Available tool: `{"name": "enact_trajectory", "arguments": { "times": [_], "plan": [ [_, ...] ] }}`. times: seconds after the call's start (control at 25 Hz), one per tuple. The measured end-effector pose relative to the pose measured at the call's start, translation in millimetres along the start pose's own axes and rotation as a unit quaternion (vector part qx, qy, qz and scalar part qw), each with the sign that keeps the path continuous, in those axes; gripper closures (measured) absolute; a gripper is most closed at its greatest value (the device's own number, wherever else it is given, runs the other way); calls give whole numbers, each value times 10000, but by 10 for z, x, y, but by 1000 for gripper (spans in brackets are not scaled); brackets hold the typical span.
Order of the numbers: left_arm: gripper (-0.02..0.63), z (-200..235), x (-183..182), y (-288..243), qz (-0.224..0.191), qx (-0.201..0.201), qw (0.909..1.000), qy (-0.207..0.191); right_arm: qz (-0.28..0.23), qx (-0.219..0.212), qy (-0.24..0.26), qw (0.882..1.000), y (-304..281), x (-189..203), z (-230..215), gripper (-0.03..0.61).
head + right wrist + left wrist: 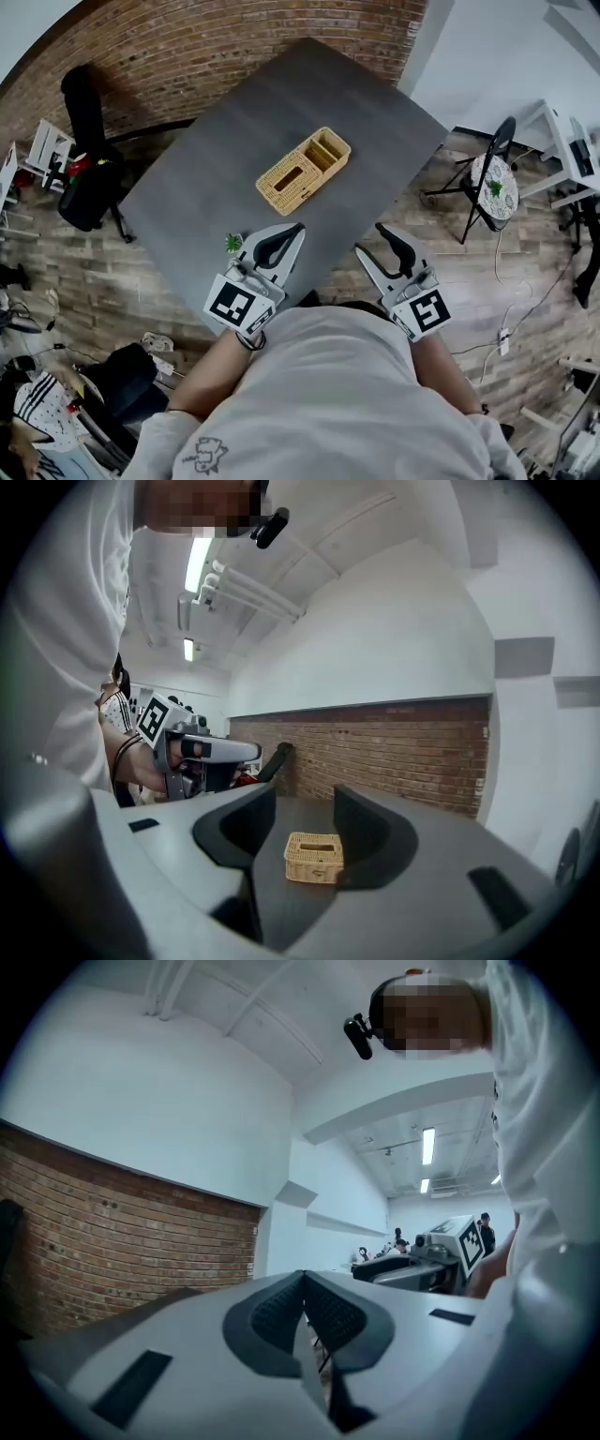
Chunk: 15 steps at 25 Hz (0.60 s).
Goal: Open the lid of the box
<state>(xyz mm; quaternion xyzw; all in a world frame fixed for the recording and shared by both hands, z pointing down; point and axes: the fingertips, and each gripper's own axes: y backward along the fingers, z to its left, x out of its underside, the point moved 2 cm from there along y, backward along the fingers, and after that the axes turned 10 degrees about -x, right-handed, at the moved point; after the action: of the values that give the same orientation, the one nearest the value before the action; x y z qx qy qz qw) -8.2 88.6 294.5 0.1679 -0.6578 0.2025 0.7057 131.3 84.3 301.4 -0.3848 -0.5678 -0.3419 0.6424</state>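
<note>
A woven wicker box (303, 172) lies in the middle of the dark grey table (281, 94). A slotted lid covers its near-left part, and open compartments show at its far-right end. My left gripper (295, 230) hovers over the table's near edge, short of the box, its pads pressed together with nothing between them (303, 1274). My right gripper (372, 241) hangs off the table's near-right edge with its jaws apart. In the right gripper view the box (314, 857) shows far off through the gap of that open gripper (305, 799). Neither gripper touches the box.
A small green plant (233, 243) sits at the table's near corner beside my left gripper. A folding chair (492, 183) stands to the right on the wooden floor. A black chair with a bag (89, 150) stands to the left by the brick wall (234, 37).
</note>
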Motion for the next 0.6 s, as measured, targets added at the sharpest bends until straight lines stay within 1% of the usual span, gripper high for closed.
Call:
{"name": "enact_trajectory", "arguments": {
  "times": [0.16, 0.32, 0.48, 0.6],
  "plan": [
    [603, 219, 22, 112, -27, -407, 9992, 31, 10, -397, 45, 9992, -283, 5, -25, 381],
    [603, 390, 32, 215, -15, -888, 9960, 34, -1, -891, 73, 9960, -562, 16, -65, 382],
    [603, 538, 59, 255, -31, -1357, 9907, 50, -22, -1359, 99, 9907, -813, 61, -144, 381],
    [603, 645, 73, 237, -42, -1775, 9841, 75, -50, -1774, 145, 9840, -1007, 61, -231, 382]
  ]
}}
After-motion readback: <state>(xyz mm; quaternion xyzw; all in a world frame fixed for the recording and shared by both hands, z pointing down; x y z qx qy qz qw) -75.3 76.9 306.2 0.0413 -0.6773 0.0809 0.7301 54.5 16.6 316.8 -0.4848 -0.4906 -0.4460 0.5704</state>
